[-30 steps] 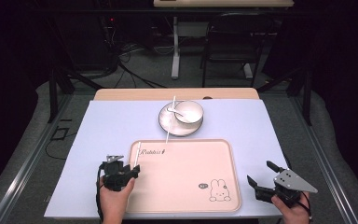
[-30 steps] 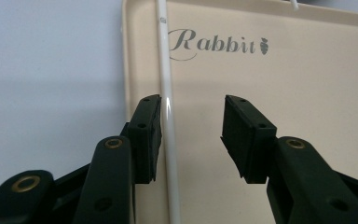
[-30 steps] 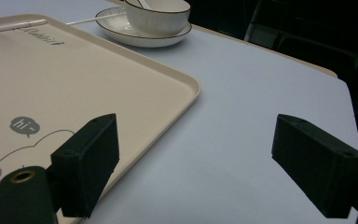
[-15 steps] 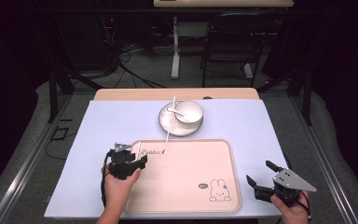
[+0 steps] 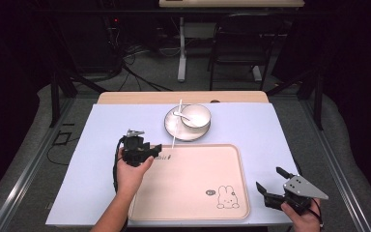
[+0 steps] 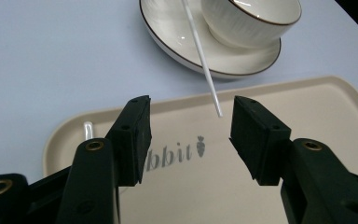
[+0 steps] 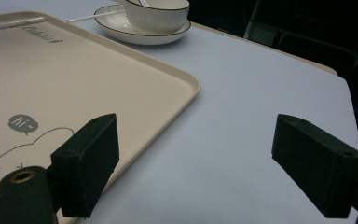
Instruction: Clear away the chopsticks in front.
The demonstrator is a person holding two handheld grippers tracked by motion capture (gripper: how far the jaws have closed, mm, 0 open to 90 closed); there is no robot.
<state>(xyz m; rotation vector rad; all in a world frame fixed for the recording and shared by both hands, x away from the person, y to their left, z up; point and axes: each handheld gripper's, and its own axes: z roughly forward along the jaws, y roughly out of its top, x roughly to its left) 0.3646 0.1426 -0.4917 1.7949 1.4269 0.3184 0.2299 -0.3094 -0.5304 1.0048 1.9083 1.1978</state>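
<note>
Chopstick point(image 6: 203, 60) not yet picked up: it leans from the plate point(image 5: 174, 129) with its tip over the tray point(image 5: 193, 193) edge.
Left claw point(image 6: 190, 133) wide, empty, jaws just opening, aimed at that tip; right claw point(image 5: 271, 186) wide, empty, beside tray. Tray print: "hi~", partial "bbit", a rabbit drawing.

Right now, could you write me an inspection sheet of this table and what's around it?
Surface: pale blue mat over a wooden table.
Job's things: beige plastic tray with rabbit drawing; white ribbed plate carrying white bowl; thin white stick leaning off the plate over the tray.
Clutter: nothing seen.
Grippers: left gripper open, empty, facing the stick; right gripper open, empty.
Cables: black cable trailing from left gripper.
Surroundings: dark room, floor cables, chair.
</note>
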